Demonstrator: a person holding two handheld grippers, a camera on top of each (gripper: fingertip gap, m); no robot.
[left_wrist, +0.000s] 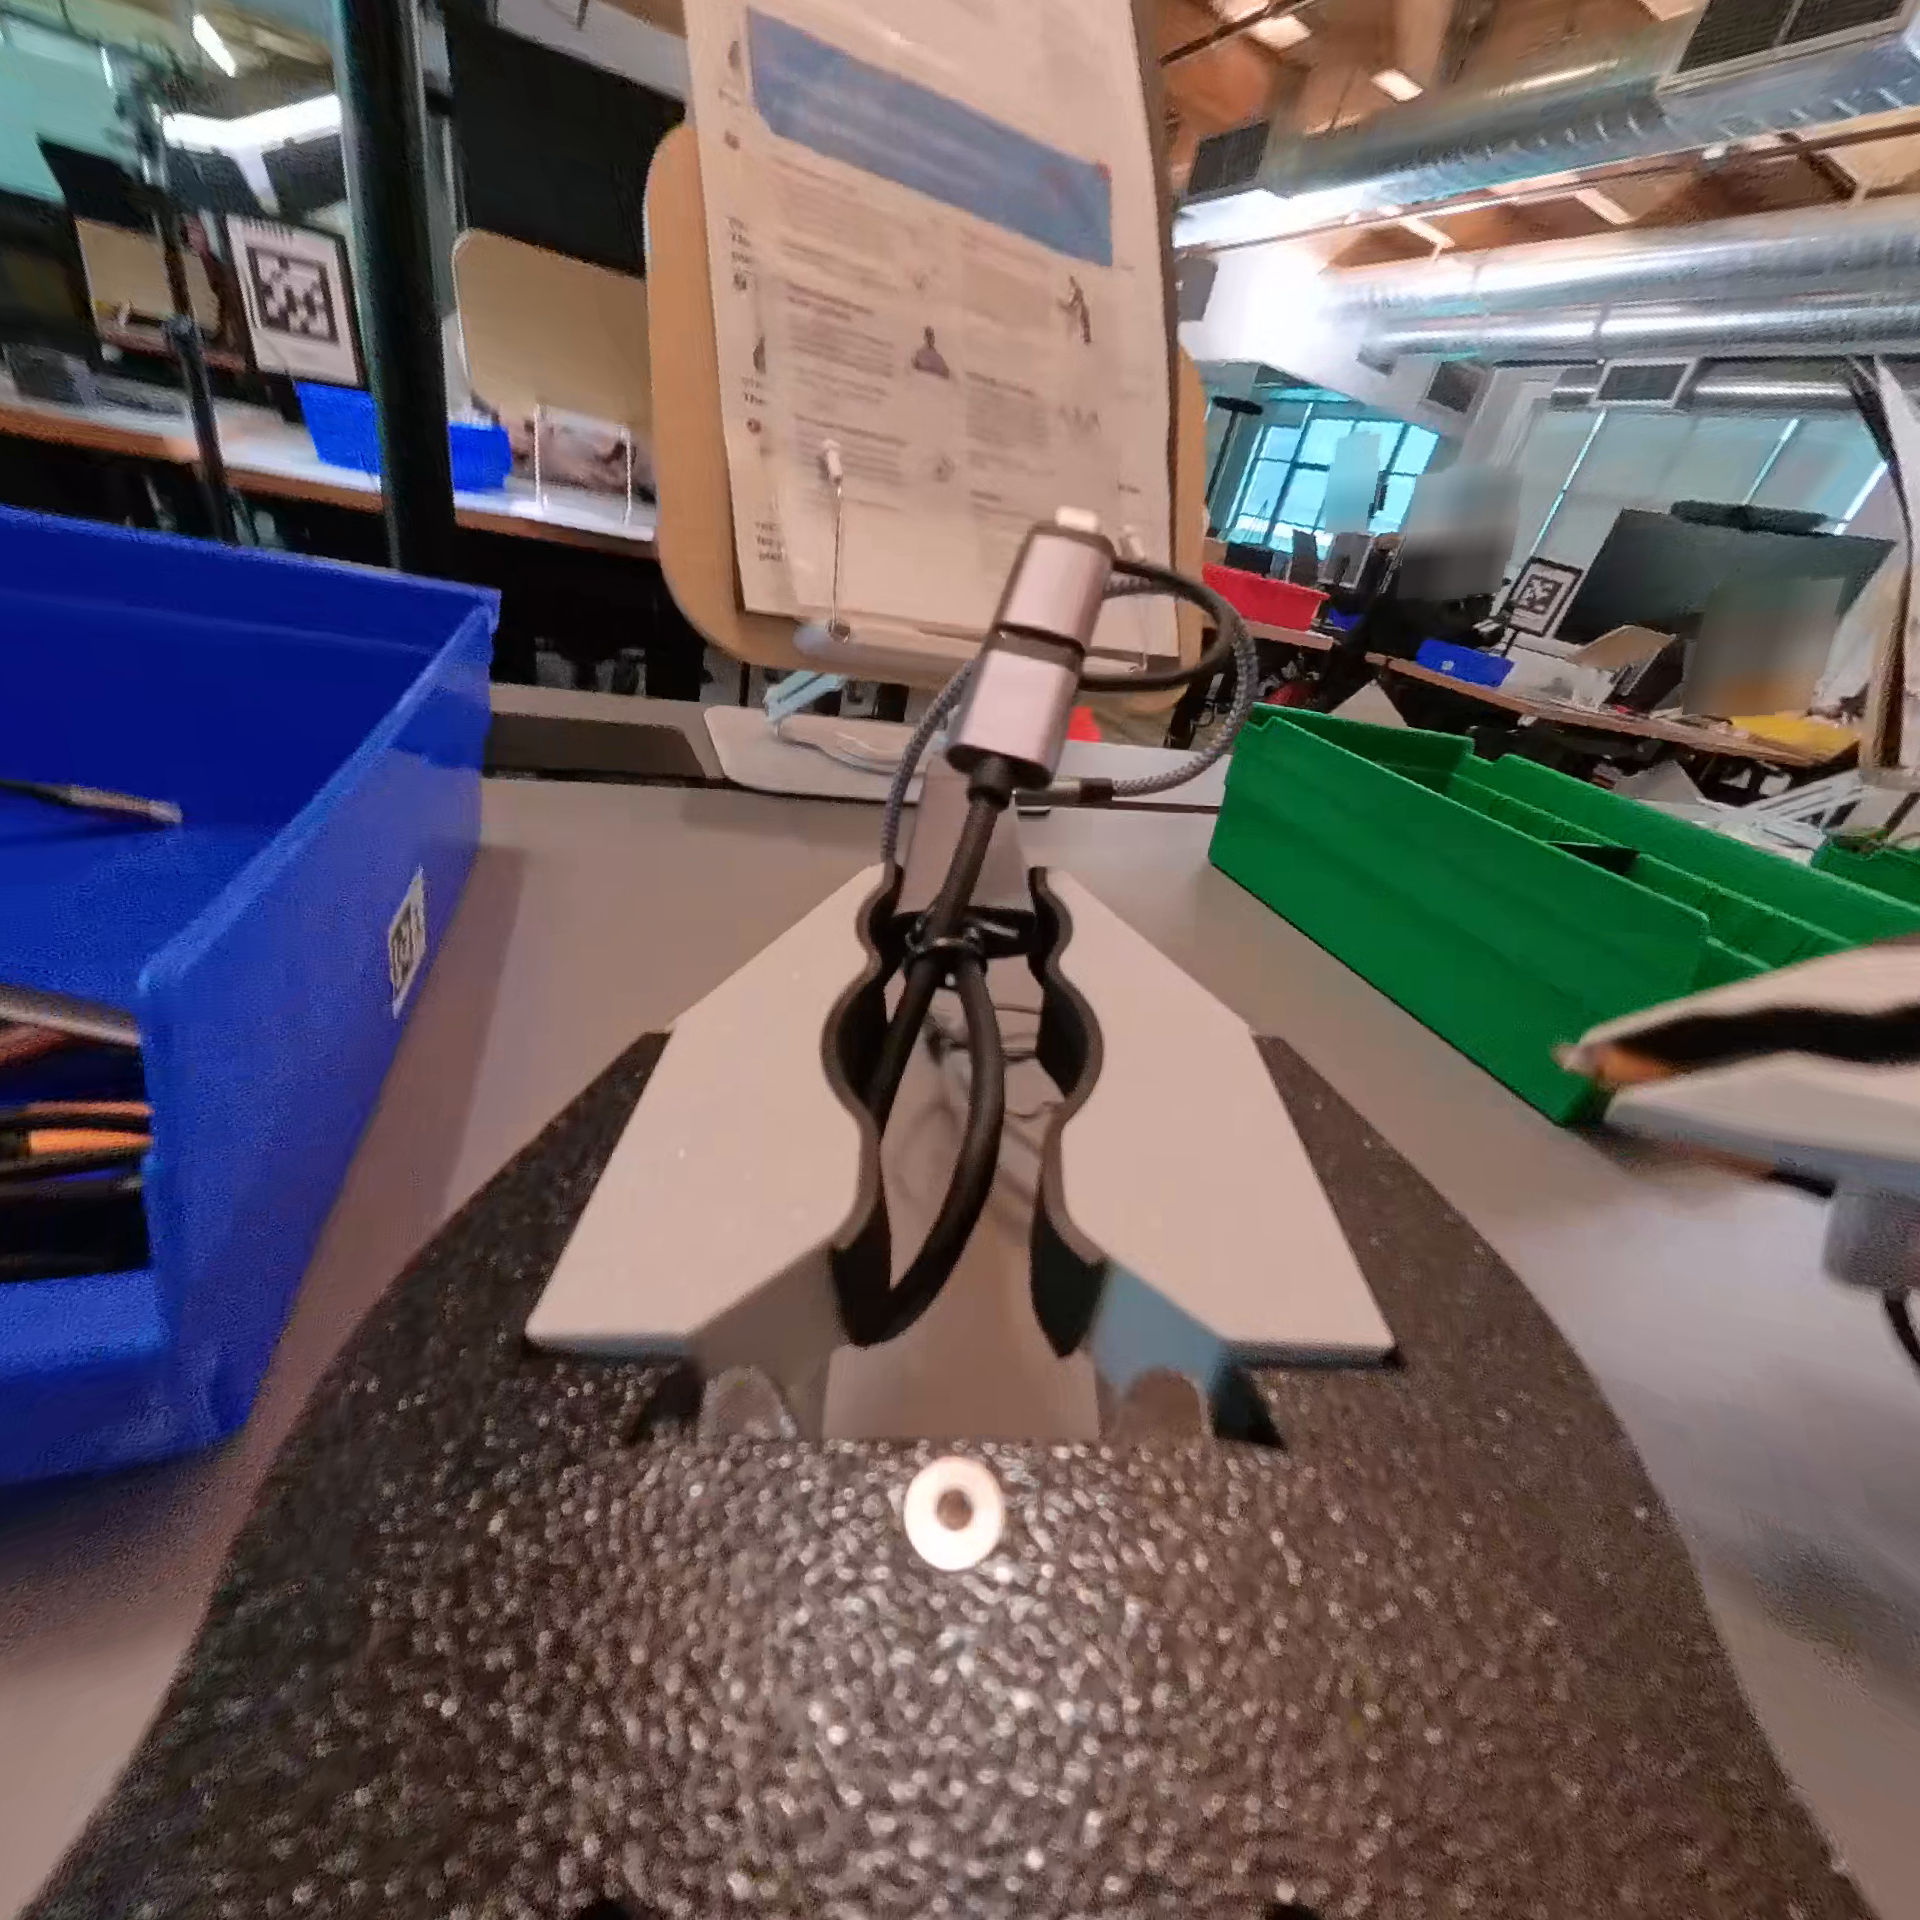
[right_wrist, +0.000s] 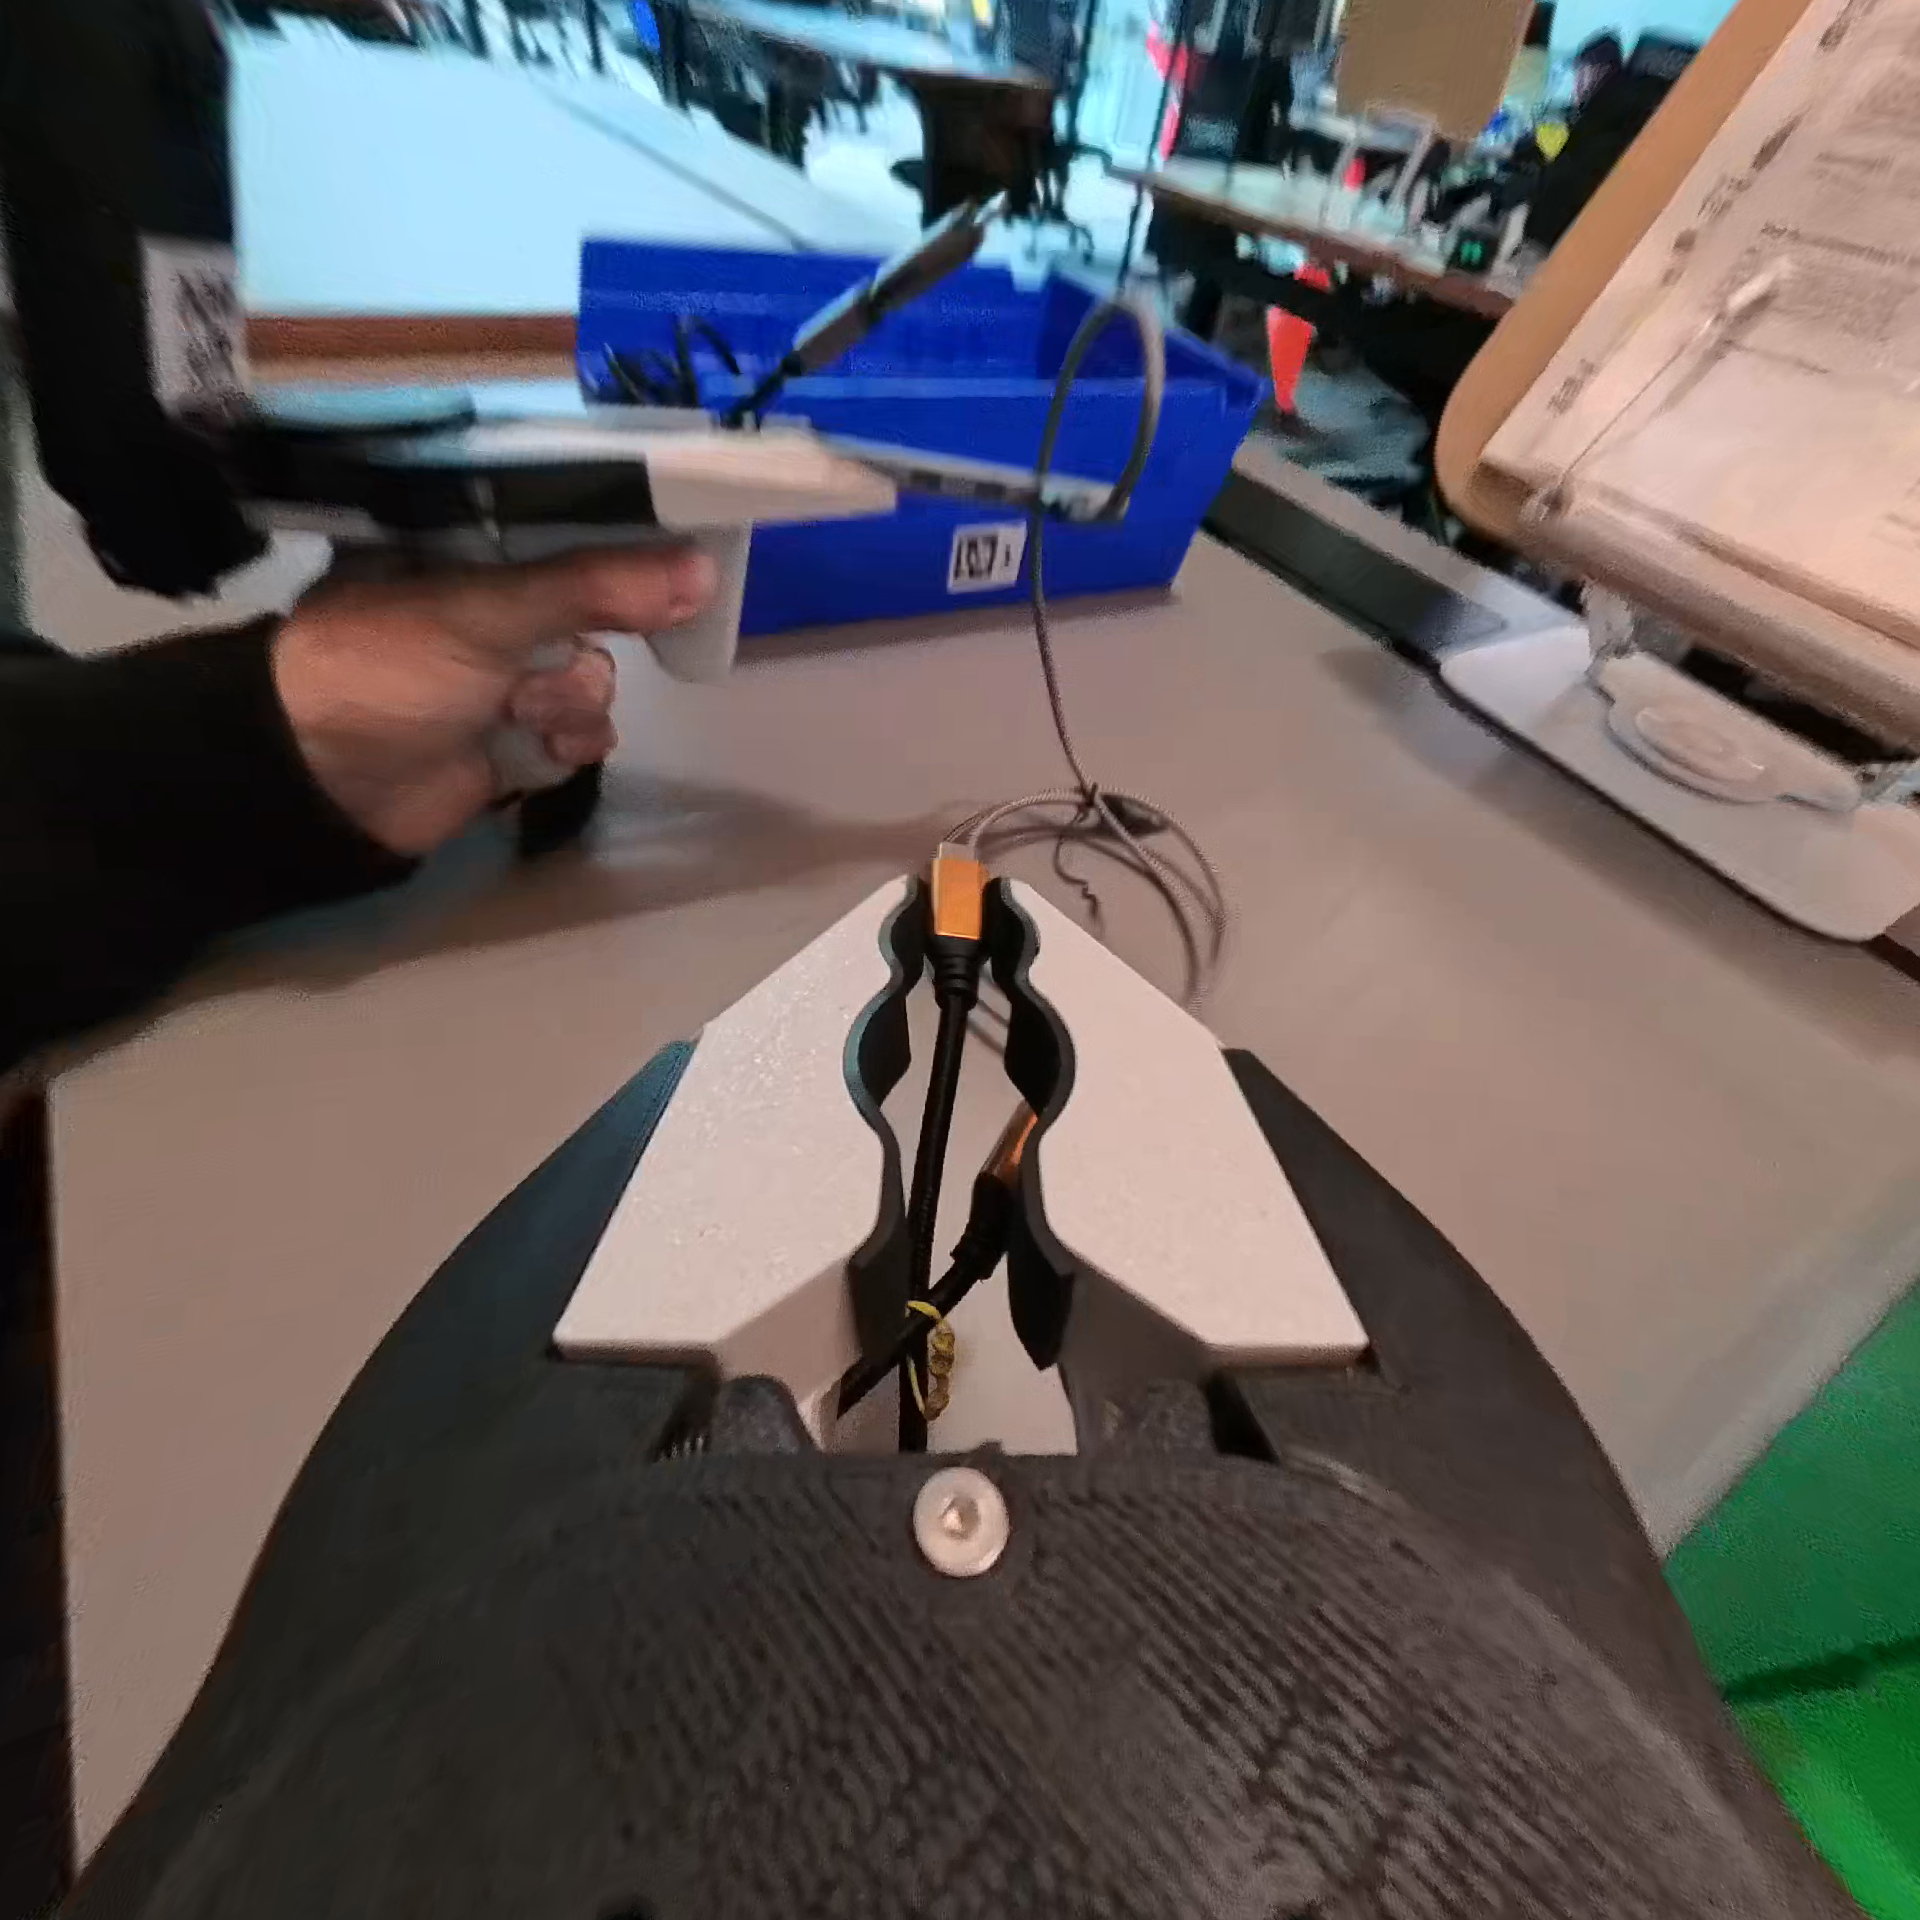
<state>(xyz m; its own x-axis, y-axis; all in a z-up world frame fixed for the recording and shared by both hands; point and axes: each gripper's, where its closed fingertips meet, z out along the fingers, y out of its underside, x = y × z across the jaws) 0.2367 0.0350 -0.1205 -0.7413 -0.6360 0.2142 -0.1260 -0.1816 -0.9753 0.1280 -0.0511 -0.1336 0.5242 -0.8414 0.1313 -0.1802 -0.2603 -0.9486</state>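
Where a grey table (left_wrist: 644, 935) spreads through an open workshop, flanked by a blue bin (left_wrist: 312, 831) at left, a green bin (left_wrist: 1455, 914) at right, a paper-laden document stand (left_wrist: 935, 312) behind. Left gripper (left_wrist: 961, 935), hand-held (right_wrist: 436, 696) above the table, pinched on a black cable (left_wrist: 935, 1143) bearing grey adapters (left_wrist: 1023, 665). Right gripper (right_wrist: 956, 935) low, clamped on an orange-tipped black cable (right_wrist: 956, 904). Braided grey cable (right_wrist: 1122, 852) coiled just ahead.

Grey table (left_wrist: 644, 914), open workshop behind: long benches (left_wrist: 312, 457), black post (left_wrist: 390, 270), windows (left_wrist: 1340, 468) far right, silver ducts (left_wrist: 1662, 281) under timber ceiling, strip lights on.
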